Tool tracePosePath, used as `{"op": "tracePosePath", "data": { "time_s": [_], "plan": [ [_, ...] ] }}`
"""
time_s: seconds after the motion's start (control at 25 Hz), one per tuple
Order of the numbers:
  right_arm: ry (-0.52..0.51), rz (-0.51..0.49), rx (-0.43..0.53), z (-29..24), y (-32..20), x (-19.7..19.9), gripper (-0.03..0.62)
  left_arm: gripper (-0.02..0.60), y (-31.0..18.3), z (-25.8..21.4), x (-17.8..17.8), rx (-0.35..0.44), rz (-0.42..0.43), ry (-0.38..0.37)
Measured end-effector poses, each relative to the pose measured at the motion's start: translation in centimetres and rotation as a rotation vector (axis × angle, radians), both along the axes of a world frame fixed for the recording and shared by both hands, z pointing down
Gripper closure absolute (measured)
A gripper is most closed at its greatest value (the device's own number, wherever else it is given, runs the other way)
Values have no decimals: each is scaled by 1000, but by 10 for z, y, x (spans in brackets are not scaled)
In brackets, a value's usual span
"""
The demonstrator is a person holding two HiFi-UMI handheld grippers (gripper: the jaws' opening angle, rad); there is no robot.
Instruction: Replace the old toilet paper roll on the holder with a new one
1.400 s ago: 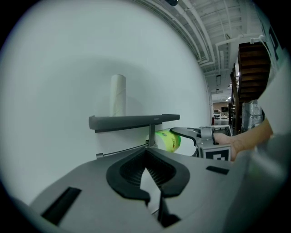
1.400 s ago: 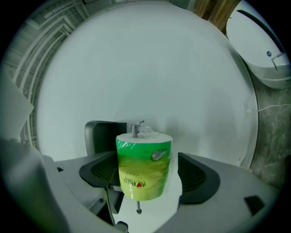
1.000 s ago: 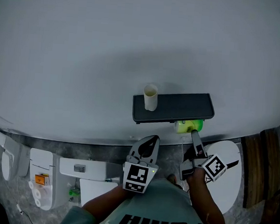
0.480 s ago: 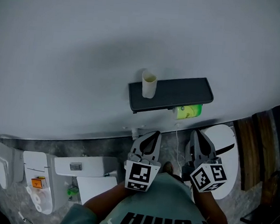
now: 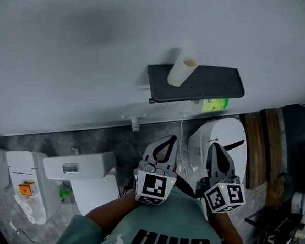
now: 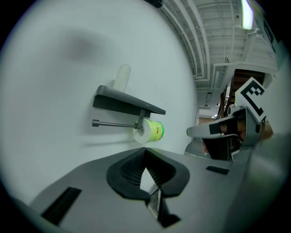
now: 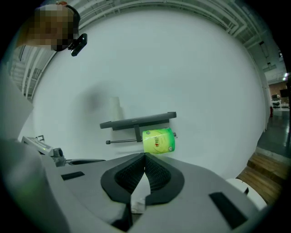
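Grey left gripper: nearest to the camera, held at chest level. Its jaws are together with nothing between them.
Right gripper: just beside the left one and likewise closed and empty. It points toward the wall.
Toilet: on the floor at lower left, well apart from both grippers and no part of the work.
Green roll: the new paper, still in its green wrapper. It sits threaded on the bar at the bar's right end, directly under the shelf.
Cardboard tube: the bare core of the old roll, standing on top of the shelf near its left end and apart from the green roll.
Step in hand: the exchange itself looks complete, since the new roll is on the bar and the old core is off it. Both grippers are clear of the holder.
Next move: probably removing the core. That calls for opening one gripper, reaching up over the shelf edge and closing lightly, because a thin tube crushes or tips easily.
Count: two grippers, one toilet, one green roll, one bar, one shelf, one cardboard tube.
Uncertain: pale rolls beside the toilet are too small to count.
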State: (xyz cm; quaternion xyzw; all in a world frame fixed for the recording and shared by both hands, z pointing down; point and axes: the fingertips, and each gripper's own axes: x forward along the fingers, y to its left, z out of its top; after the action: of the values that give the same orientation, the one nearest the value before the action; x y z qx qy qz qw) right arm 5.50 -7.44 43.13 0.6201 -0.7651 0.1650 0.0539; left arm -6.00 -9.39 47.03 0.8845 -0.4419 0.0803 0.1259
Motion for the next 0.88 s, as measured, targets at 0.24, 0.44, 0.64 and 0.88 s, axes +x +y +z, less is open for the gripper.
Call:
{"op": "tracePosePath", "data": {
  "time_s": [0.24, 0.44, 0.64, 0.88],
  "plan": [
    [23, -26, 5, 3, 6, -11, 583, 577, 14, -3, -2, 9, 15, -4],
    [25, -59, 39, -3, 10, -9, 583, 577, 21, -14, 4, 34, -7, -25],
    [28, -89, 67, -9, 24, 11, 583, 577, 39, -20, 28, 47, -17, -46],
    [11, -133, 74, -7, 51, 46, 584, 577, 70, -25, 61, 43, -57, -74]
  ]
}}
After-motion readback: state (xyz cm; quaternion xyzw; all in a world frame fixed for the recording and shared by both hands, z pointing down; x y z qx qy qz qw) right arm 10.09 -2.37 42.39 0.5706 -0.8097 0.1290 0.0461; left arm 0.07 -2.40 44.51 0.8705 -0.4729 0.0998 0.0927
